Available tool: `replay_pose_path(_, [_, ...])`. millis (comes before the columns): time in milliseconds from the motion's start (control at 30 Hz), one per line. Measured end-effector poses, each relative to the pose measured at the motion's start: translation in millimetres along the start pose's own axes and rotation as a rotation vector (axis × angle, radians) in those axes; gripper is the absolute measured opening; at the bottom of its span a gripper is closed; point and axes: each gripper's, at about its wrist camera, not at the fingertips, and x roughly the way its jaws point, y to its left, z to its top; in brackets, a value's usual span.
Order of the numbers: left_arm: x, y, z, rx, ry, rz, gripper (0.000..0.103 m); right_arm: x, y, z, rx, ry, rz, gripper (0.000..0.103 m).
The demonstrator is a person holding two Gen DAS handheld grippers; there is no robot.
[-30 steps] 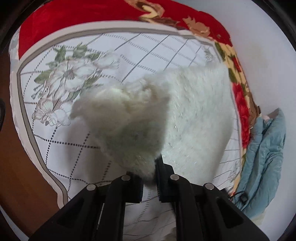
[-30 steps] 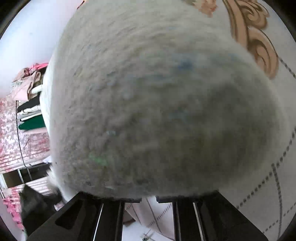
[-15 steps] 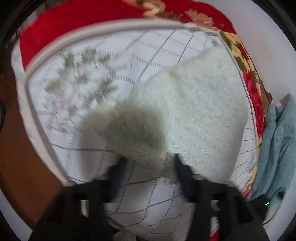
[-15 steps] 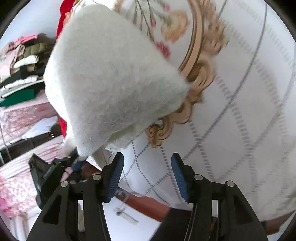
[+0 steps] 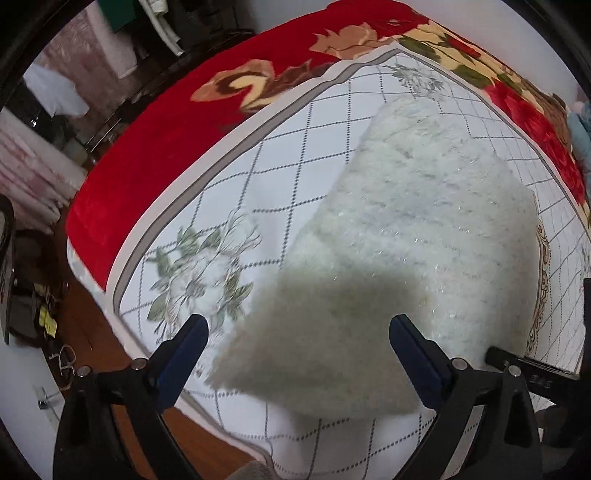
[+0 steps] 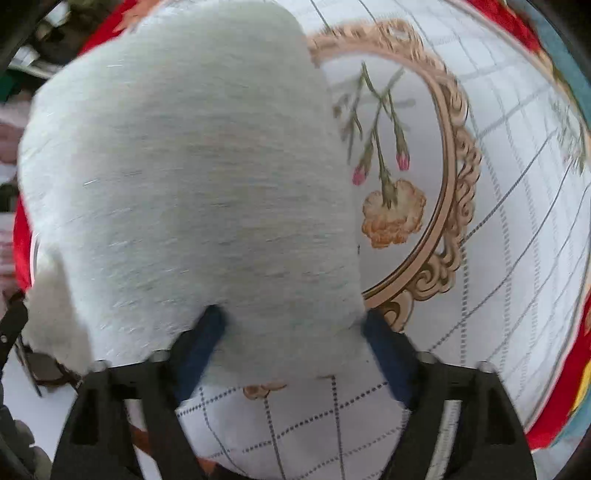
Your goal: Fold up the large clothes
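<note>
A fluffy white garment (image 5: 413,229) lies folded on the white quilted bedspread (image 5: 258,177). My left gripper (image 5: 299,332) is open, its blue-padded jaws wide apart over the garment's near corner, holding nothing. In the right wrist view the same garment (image 6: 192,177) fills the left and middle. My right gripper (image 6: 295,325) is open, its jaws spread at the garment's near edge, which partly covers the fingertips.
A red floral blanket (image 5: 155,122) borders the bedspread. The bed edge and wooden floor (image 5: 88,332) lie at the left. A gold oval ornament with flowers (image 6: 443,166) is printed beside the garment. Blue fabric (image 5: 580,133) lies at far right. Clothes hang at the top left (image 5: 155,22).
Both grippers have opened and let go of the white garment, which has dropped onto the bedspread. Both have pulled back towards the near edge.
</note>
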Motion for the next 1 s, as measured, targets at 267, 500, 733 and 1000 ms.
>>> replay_pose_path(267, [7.3,-5.1,26.5,-0.024,-0.001,-0.068,0.1,-45.7,-46.1,22.7,0.016,-0.039,0.352,0.093])
replay_pose_path(500, [51.4,-3.3,63.1,-0.053,0.063,-0.25,0.1,31.8,-80.5,86.9,0.027,0.054,0.716,0.094])
replay_pose_path(733, [83.7,-5.2,71.9,-0.068,0.106,-0.393,0.093,55.4,-18.5,109.9,-0.101,0.092,0.873,0.083])
replay_pose_path(1000, [49.5,-10.7,86.4,-0.013,0.02,-0.392,0.017,27.2,-18.3,102.0,-0.004,0.045,0.976,0.051])
